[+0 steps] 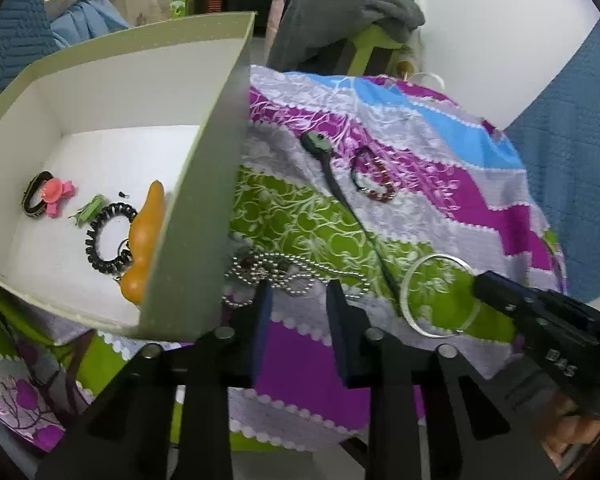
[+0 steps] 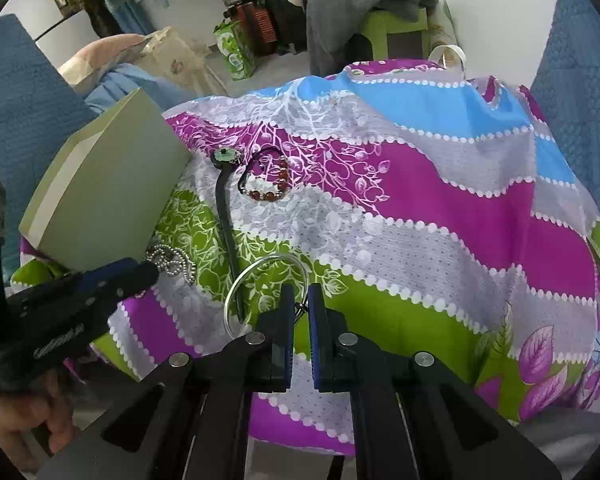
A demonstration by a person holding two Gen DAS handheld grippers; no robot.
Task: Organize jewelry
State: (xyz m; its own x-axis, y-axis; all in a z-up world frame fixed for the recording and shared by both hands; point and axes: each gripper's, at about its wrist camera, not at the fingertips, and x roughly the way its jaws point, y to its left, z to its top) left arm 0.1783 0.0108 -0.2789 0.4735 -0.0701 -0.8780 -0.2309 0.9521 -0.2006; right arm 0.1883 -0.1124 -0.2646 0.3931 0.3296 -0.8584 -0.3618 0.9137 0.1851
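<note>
A grey-green box with a white inside stands at the left on the patterned cloth. In it lie a pink-and-black hair tie, a green clip, a black coil band and an orange piece. A silver ball chain lies just ahead of my open left gripper. My right gripper is nearly shut around the rim of a silver bangle, which also shows in the left wrist view. A red bead bracelet and a black cord with a green pendant lie further back.
A green stool heaped with grey clothes stands behind the table. Blue quilted fabric lies on both sides. Bags and boxes stand on the floor at the back.
</note>
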